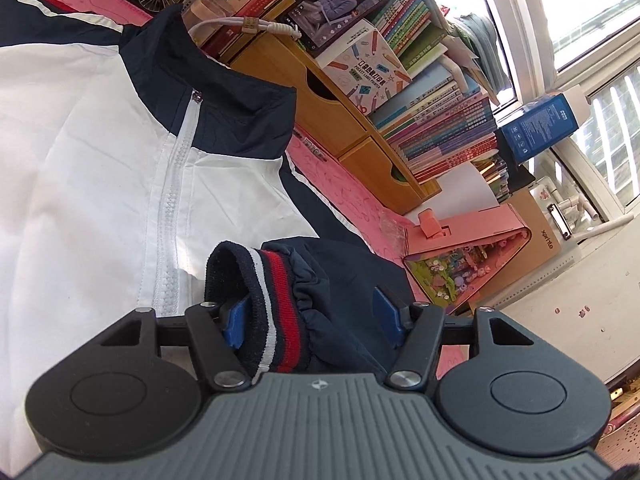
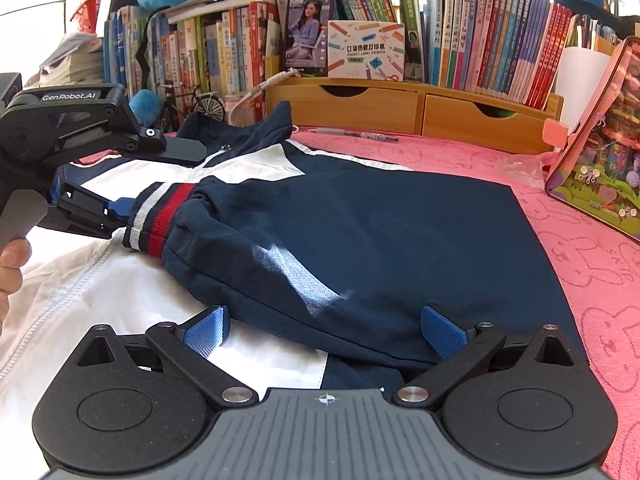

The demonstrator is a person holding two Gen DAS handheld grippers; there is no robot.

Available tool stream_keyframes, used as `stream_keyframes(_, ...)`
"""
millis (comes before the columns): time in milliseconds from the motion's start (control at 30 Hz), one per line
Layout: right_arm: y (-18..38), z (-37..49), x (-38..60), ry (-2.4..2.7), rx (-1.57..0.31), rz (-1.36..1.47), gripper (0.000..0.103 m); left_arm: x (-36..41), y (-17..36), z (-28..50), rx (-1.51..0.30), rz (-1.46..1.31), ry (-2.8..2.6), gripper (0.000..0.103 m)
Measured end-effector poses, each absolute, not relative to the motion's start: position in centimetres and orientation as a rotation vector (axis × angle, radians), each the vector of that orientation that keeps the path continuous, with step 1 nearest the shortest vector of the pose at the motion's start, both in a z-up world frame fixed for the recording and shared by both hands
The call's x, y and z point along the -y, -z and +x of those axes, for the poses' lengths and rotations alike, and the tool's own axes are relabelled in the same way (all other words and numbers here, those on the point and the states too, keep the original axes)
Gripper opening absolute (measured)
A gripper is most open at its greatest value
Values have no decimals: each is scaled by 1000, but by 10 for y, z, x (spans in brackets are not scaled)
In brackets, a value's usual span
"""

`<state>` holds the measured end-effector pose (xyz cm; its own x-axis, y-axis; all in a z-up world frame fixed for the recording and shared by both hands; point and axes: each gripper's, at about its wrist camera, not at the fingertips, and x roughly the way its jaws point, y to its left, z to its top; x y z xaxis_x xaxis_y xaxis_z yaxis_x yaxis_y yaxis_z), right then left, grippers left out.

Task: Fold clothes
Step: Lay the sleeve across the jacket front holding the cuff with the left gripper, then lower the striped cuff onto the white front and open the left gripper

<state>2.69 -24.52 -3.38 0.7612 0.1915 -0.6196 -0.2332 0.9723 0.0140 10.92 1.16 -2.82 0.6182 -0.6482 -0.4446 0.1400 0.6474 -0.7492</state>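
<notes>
Nearest the lens in the right wrist view, the right gripper (image 2: 324, 330) has its blue pads (image 2: 205, 332) spread to full width, one each side of the folded navy sleeve (image 2: 360, 240), neither pressing it. That sleeve belongs to the jacket (image 1: 100, 168), white in the body with navy shoulders and collar and a white zip, which lies flat across the pink cloth (image 2: 580, 280) printed with rabbit outlines; the sleeve is folded in over the white front. Behind the jacket stands a wooden drawer unit (image 2: 416, 106), carrying a row of books (image 2: 508, 36); their spines carry writing too small to read.

At the sleeve's end the striped cuff (image 1: 276, 312), banded navy, white and red, sits between the fingers of the left gripper (image 1: 312, 320), half closed around it. One blue pad lies against the cuff's open edge, the other against the gathered navy fabric; whether they truly pinch I cannot tell. From the right wrist view that tool's black body reads "GenRobot.AI", and a hand (image 2: 12, 264) holds its grip.

Against the books leans a white box (image 2: 366, 50) marked "POCKET LABEL PRINTER", beside a phone (image 2: 308, 32) showing a picture. In the left wrist view a brown board (image 1: 536, 224) reads "xemlo" or similar
</notes>
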Motion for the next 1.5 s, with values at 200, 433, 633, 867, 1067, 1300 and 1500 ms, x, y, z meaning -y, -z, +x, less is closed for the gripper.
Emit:
stream_keyframes(200, 31, 21, 252, -233, -639, -36, 103, -24, 20, 106, -709, -701, 410, 7)
stream_keyframes(433, 30, 4, 265, -179, -596, -206, 103, -64, -10, 110, -601, -660, 323, 7)
stream_keyframes(633, 36, 17, 286, -119, -642, -147, 103, -96, -16, 114, -582, -646, 229, 7)
stream_keyframes(867, 41, 34, 302, -41, -648, -153, 103, -122, -12, 119, -576, -579, 117, 4)
stream_keyframes(1067, 43, 36, 300, -39, -657, -162, 103, -134, -2, 114, -606, -666, 247, 6)
stream_keyframes(1300, 43, 37, 302, -37, -667, -139, 103, -103, -7, 100, -657, -531, 313, 97)
stream_keyframes(1500, 44, 37, 302, -30, -672, -125, 103, -88, 19, 119, -739, -590, 306, 98)
